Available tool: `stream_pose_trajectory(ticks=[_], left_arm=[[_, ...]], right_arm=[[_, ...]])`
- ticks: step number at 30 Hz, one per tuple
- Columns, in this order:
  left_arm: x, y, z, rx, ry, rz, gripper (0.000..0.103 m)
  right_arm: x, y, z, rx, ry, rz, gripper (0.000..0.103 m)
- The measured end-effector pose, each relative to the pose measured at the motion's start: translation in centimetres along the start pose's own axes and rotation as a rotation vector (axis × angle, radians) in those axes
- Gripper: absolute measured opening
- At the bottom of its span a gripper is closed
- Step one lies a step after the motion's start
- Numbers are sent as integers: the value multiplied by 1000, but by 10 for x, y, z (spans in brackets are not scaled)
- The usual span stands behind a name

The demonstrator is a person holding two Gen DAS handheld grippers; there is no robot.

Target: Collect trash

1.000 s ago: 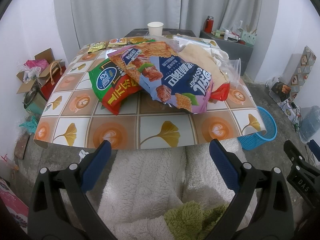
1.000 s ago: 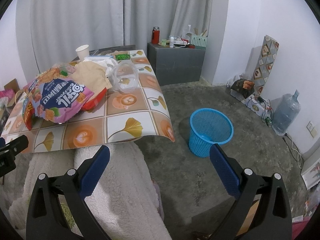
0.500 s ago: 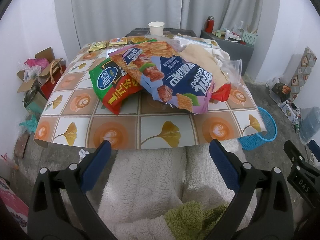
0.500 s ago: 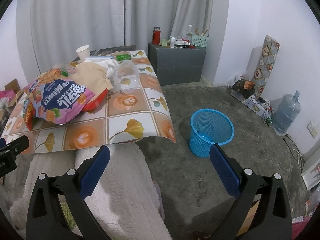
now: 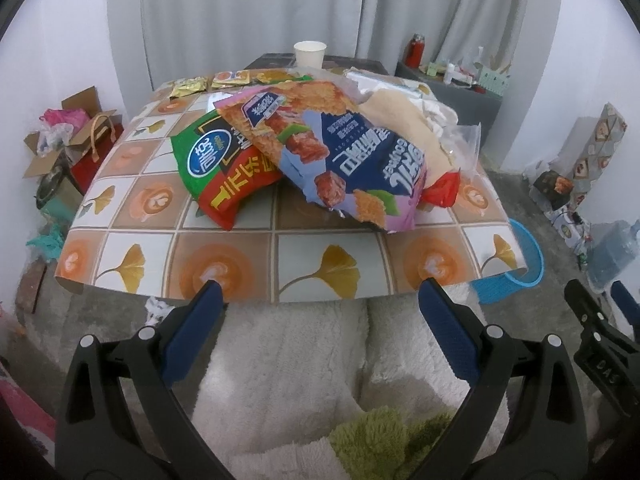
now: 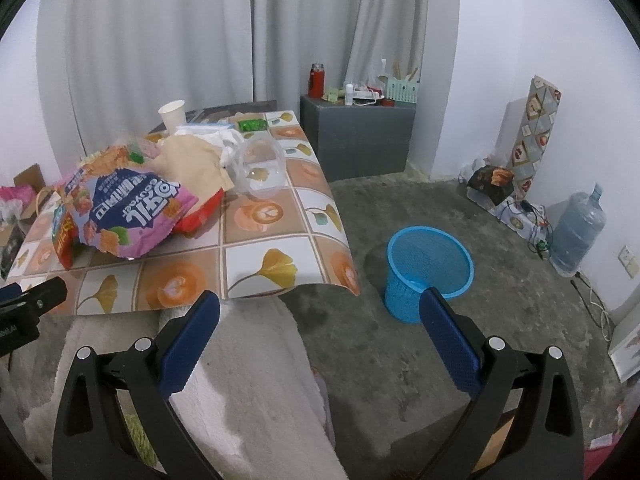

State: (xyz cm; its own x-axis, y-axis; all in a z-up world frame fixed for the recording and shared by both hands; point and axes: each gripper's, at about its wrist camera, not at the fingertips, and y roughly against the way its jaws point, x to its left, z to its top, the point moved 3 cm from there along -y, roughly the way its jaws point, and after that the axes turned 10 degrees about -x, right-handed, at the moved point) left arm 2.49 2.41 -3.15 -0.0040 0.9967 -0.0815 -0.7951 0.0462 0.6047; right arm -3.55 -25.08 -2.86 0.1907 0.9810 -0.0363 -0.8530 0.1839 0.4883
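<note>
A pile of trash lies on the patterned table (image 5: pixel 304 268): a big purple snack bag (image 5: pixel 340 152) (image 6: pixel 128 208) over a green-and-red bag (image 5: pixel 224 168), a beige paper bag (image 5: pixel 404 120), a red wrapper (image 5: pixel 442 192) and a clear plastic container (image 6: pixel 262 168). A paper cup (image 5: pixel 310 53) (image 6: pixel 172 114) stands at the far edge. A blue mesh basket (image 6: pixel 428 272) (image 5: pixel 520 268) sits on the floor right of the table. My left gripper (image 5: pixel 316 320) is open, short of the table's near edge. My right gripper (image 6: pixel 318 320) is open, turned toward the floor between table and basket.
White fuzzy fabric (image 5: pixel 288 368) covers a person's lap below both grippers. Small packets (image 5: pixel 208 82) lie at the table's far left. A grey cabinet (image 6: pixel 356 136) with bottles stands behind. Cardboard boxes (image 5: pixel 68 144) crowd the left floor, and a water jug (image 6: pixel 578 232) stands by the right wall.
Both grippers have edged slightly forward toward the table. Nothing has been grasped or moved.
</note>
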Motion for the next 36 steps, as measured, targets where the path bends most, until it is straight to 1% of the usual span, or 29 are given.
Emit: stream_pose_trajectory(ticks=[2,5,10,16,20,23,25,28,32,36], left_arm=[[2,2,2,-28,5,-21,94],[3,7,8,-93,2,-62,94],[0,4,28,-161,-22,-137,94],[-10,-2,69,-228,-31,-223,94],[-14,-6,101,-254,-7,-278,94],[-14,-10,122,-272,5,-291,94],[-12,-13,135,-276,20,-303,94],[-6,-20,151,-262,49,-322,94],[6,-35,169,-235,82,-306,94],[28,-56,189,-189,155,-304,94]], right_arm=[[-2,-2,0,-11,-9,7,97],[-3,-5,3,-32,-21,27,97],[-13,-15,12,-55,-65,37,97],[-28,-33,32,-55,-126,51,97],[-38,-42,48,-65,-176,80,97],[-42,-50,57,-67,-217,112,97],[-43,-54,59,-61,-237,134,97],[-43,-64,64,-48,-254,164,97],[-41,-77,72,-26,-282,215,97],[-33,-92,80,4,-302,271,93]])
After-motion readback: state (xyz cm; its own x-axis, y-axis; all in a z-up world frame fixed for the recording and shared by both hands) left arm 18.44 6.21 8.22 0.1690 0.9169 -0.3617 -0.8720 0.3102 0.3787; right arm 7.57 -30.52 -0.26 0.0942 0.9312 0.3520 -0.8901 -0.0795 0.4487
